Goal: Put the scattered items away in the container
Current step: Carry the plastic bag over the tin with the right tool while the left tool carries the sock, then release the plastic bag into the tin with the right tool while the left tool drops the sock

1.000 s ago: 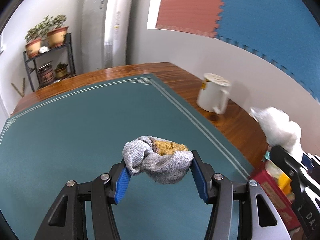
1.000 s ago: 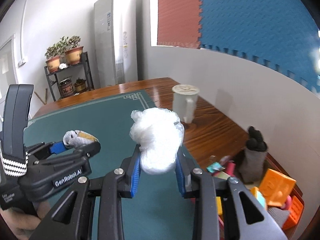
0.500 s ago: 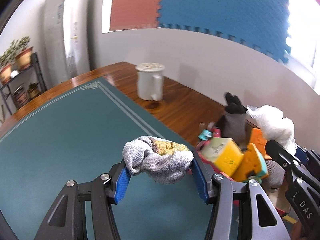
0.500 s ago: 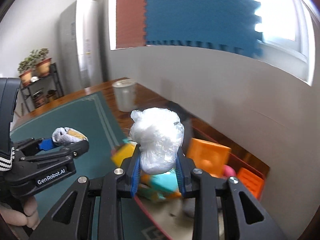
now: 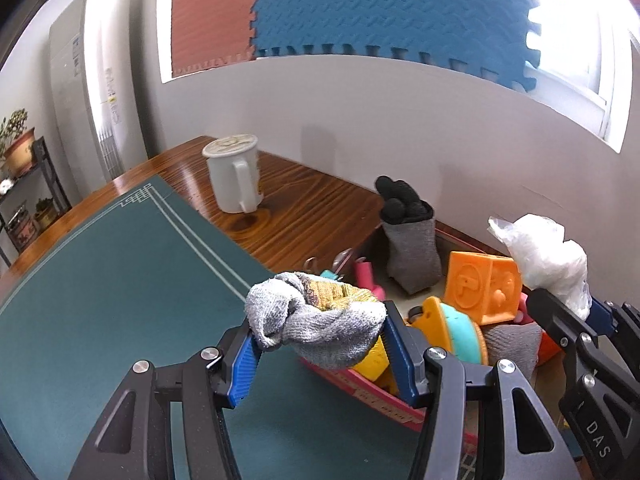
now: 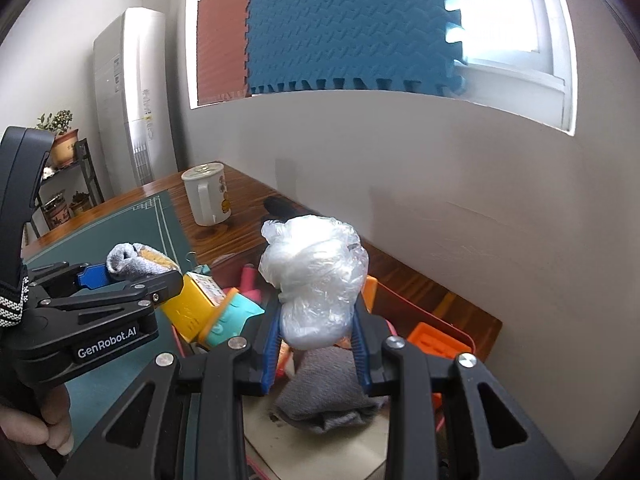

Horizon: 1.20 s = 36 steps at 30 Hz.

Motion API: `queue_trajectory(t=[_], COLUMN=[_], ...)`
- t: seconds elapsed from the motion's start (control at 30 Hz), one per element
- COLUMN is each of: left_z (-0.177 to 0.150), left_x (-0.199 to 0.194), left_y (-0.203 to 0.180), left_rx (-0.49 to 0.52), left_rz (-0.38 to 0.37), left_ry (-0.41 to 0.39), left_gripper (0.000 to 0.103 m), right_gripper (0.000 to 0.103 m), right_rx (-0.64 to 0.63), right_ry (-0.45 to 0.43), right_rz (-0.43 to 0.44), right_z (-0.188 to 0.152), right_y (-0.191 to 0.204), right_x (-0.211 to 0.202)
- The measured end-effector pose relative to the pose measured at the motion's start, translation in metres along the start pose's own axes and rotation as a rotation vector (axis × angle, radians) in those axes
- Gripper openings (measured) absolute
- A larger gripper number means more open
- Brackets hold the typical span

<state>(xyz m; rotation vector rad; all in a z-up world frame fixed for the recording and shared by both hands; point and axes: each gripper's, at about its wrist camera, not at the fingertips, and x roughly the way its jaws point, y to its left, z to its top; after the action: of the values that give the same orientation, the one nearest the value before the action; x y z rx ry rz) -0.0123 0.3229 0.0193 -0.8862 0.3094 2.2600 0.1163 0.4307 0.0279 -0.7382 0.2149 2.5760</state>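
Two grippers, both loaded. My left gripper (image 5: 318,338) was clamped on a balled grey sock (image 5: 316,320), held over the near rim of the red box (image 5: 372,394), where the green mat (image 5: 120,280) ended. My right gripper (image 6: 316,344) was clamped on a crumpled plastic bag (image 6: 316,280), held above the box (image 6: 448,328) interior. Inside lay an orange cube (image 5: 484,286), a yellow block (image 6: 190,304), a teal toy (image 6: 232,314) and grey socks (image 6: 328,396). A white mug (image 5: 236,178) stood on the desk (image 5: 304,216) beyond.
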Motion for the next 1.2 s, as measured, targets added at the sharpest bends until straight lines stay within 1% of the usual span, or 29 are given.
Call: queue_trajectory(t=[0.27,0.53,0.67,0.87,0.93,1.0,1.2], left_z=[0.006,0.014,0.020,0.034,0.038,0.038,0.035], left_x=[0.004,0.005,0.003,0.002,0.005,0.008,0.012], left_y=[-0.018,-0.023,-0.028,-0.039,-0.040,-0.038,-0.022], left_rx=[0.038,0.049,0.058,0.088,0.090,0.084,0.027], left_rz=[-0.020,-0.057,-0.083,-0.112,-0.126,-0.127,-0.135], left_ry=[-0.002,-0.004,-0.007,-0.020,-0.005,0.005,0.027], left_gripper=[0.058,0.058,0.058,0.059,0.063,0.073,0.074], right_gripper=[0.033,0.034,0.034,0.034,0.038,0.042,0.054], right_rx=[0.024,0.076,0.086,0.035,0.019,0.024,0.066], right_ry=[0.001,0.011,0.027,0.052,0.070,0.083,0.090], right_rz=[-0.012,-0.020,0.009,0.094,0.115,0.114,0.107], right_z=[-0.005,-0.015,-0.020,-0.025,-0.027,-0.029,-0.031], right_y=[-0.015,-0.041,-0.044,-0.022,-0.017,-0.017,-0.026], right_x=[-0.002,-0.014,-0.019,-0.023,-0.020,-0.017,-0.017])
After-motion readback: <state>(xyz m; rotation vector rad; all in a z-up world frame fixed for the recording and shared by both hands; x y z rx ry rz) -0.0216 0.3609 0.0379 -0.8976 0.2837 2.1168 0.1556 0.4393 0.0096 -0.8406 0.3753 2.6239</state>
